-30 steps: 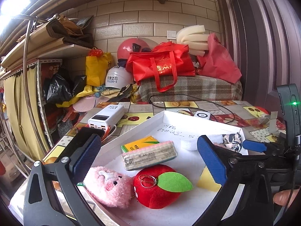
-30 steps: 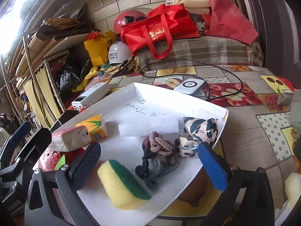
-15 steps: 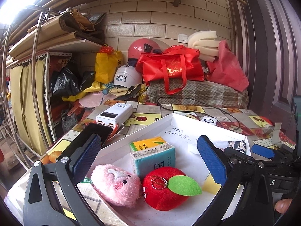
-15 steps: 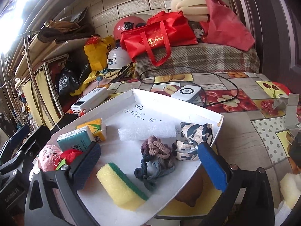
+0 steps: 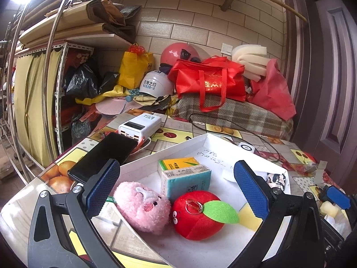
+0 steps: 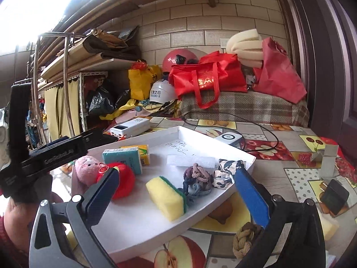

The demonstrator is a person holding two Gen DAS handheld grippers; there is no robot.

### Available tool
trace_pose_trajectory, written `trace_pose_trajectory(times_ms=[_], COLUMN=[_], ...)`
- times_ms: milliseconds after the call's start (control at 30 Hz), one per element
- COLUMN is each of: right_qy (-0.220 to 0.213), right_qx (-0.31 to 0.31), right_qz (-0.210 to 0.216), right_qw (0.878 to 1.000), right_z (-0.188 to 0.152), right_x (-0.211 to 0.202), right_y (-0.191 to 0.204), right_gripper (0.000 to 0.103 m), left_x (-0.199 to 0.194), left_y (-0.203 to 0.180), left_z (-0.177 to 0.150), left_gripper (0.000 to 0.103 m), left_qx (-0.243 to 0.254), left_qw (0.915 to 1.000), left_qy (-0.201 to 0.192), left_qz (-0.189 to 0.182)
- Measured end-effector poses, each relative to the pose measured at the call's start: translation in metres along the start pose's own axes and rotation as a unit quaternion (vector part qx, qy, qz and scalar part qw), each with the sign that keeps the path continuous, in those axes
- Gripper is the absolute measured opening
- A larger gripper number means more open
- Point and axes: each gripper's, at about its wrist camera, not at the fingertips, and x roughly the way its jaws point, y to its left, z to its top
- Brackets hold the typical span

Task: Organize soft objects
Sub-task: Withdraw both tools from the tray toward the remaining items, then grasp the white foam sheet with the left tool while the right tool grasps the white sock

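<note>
A white tray lies on the table. It holds a pink plush, a red apple plush, a teal tissue pack, a yellow pack, a yellow-green sponge, a knotted rope bundle, a patterned cloth and a white foam strip. My left gripper is open and empty above the plushes. My right gripper is open and empty above the sponge. A tan knotted rope lies outside the tray.
A black phone and a white power bank lie left of the tray. A white charger puck with a black cable lies behind it. Bags, helmets and foam are piled at the back. A small black box sits at right.
Both grippers have drawn back and risen a little, so more of the tray and room shows. The tissue pack now stands upright behind the apple plush. Both stay open.
</note>
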Motion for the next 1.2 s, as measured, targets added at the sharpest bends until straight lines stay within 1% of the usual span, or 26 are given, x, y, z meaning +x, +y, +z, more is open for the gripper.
trace_pose_trajectory(times_ms=[100,167,200,267,367,400,433,500,567,600,667,733,800,833,867,933,1033,1067,1100,1133,1167,1200], right_qy=[-0.005,0.001,0.003,0.008,0.021,0.028,0.038,0.062,0.092,0.108,0.134,0.145,0.157,0.163,0.170,0.190,0.224,0.225,0.227,0.233,0.236,0.239], right_qx=[-0.013,0.000,0.012,0.038,0.087,0.104,0.116,0.146,0.170,0.178,0.187,0.189,0.182,0.179,0.178,0.179,0.187,0.183,0.174,0.166,0.159,0.151], right_qz=[0.009,0.004,-0.003,-0.026,-0.068,-0.079,-0.090,-0.101,-0.100,-0.093,-0.067,-0.043,-0.026,-0.017,-0.009,0.006,0.023,0.023,0.020,0.021,0.027,0.028], right_qw=[1.000,1.000,1.000,0.999,0.994,0.991,0.988,0.982,0.976,0.974,0.971,0.970,0.970,0.970,0.969,0.965,0.956,0.957,0.958,0.958,0.958,0.959], right_z=[-0.008,-0.014,-0.016,-0.021,-0.029,-0.032,-0.035,-0.042,-0.049,-0.053,-0.058,-0.063,-0.064,-0.064,-0.064,-0.064,-0.068,-0.067,-0.066,-0.066,-0.066,-0.066], right_x=[-0.026,-0.041,-0.049,-0.063,-0.081,-0.085,-0.089,-0.094,-0.095,-0.094,-0.090,-0.090,-0.083,-0.079,-0.074,-0.062,-0.042,-0.040,-0.039,-0.037,-0.036,-0.038], right_y=[-0.006,-0.022,-0.033,-0.060,-0.104,-0.119,-0.132,-0.158,-0.180,-0.187,-0.195,-0.195,-0.190,-0.188,-0.186,-0.184,-0.184,-0.183,-0.180,-0.178,-0.176,-0.172], right_gripper=[0.103,0.103,0.103,0.103,0.103,0.103,0.103,0.103,0.103,0.103,0.103,0.102,0.097,0.091,0.084,0.076,0.069,0.067,0.063,0.045,0.038,0.038], left_x=[-0.014,-0.024,-0.029,-0.038,-0.048,-0.050,-0.052,-0.054,-0.058,-0.059,-0.061,-0.060,-0.056,-0.051,-0.047,-0.041,-0.036,-0.034,-0.033,-0.032,-0.031,-0.030], left_y=[-0.023,-0.043,-0.054,-0.072,-0.100,-0.110,-0.120,-0.144,-0.169,-0.181,-0.203,-0.222,-0.236,-0.241,-0.245,-0.247,-0.248,-0.249,-0.251,-0.252,-0.255,-0.257], left_z=[-0.007,-0.013,-0.016,-0.023,-0.032,-0.036,-0.039,-0.048,-0.058,-0.064,-0.074,-0.082,-0.091,-0.094,-0.096,-0.098,-0.099,-0.099,-0.100,-0.100,-0.101,-0.102], left_gripper=[0.103,0.103,0.103,0.103,0.103,0.103,0.103,0.103,0.103,0.103,0.103,0.103,0.102,0.102,0.102,0.102,0.102,0.102,0.102,0.102,0.102,0.102], left_qx=[0.047,0.088,0.109,0.132,0.159,0.170,0.181,0.204,0.228,0.241,0.264,0.283,0.301,0.306,0.308,0.302,0.295,0.296,0.297,0.300,0.303,0.306], left_qw=[0.9986,0.9951,0.9924,0.9868,0.9755,0.9690,0.9601,0.9374,0.9127,0.9022,0.8850,0.8704,0.8573,0.8538,0.8521,0.8512,0.8514,0.8508,0.8496,0.8487,0.8478,0.8460], left_qy=[-0.003,-0.007,-0.008,-0.003,0.022,0.036,0.055,0.099,0.140,0.157,0.181,0.202,0.226,0.238,0.248,0.259,0.266,0.269,0.271,0.272,0.272,0.273], left_qz=[-0.022,-0.044,-0.057,-0.094,-0.151,-0.176,-0.206,-0.264,-0.309,-0.322,-0.338,-0.349,-0.351,-0.347,-0.344,-0.342,-0.342,-0.341,-0.341,-0.340,-0.340,-0.340])
